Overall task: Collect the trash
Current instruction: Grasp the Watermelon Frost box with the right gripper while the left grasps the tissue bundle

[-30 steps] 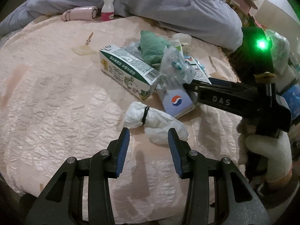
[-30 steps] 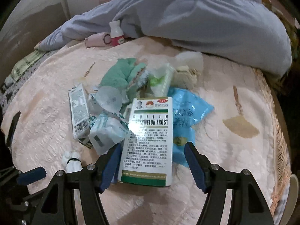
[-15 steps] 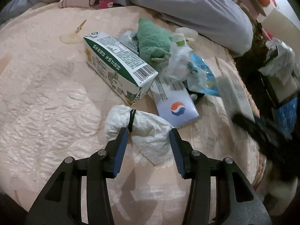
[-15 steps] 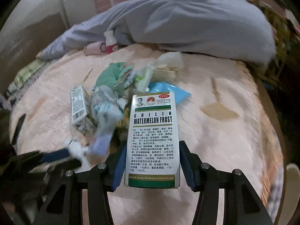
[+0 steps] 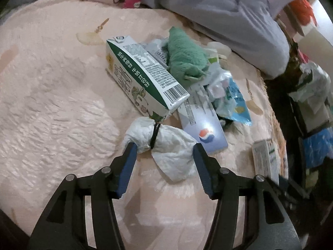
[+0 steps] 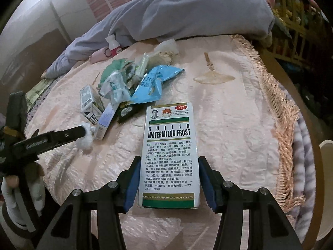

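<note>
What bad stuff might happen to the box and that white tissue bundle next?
1. The right gripper holds the Watermelon Frost box only by its lower end, so the long box might tip or slip out.
2. The left gripper, whose jaws have just been opening, straddles the tissue bundle, but the bundle sits off-centre against one jaw. Closing might pinch just an edge or snag the bedspread.

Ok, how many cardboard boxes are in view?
3: a green-and-white carton at the pile's left, a blue-and-white box beside it, and a medicine box apart, right of the pile. The pile may hide more.
</note>
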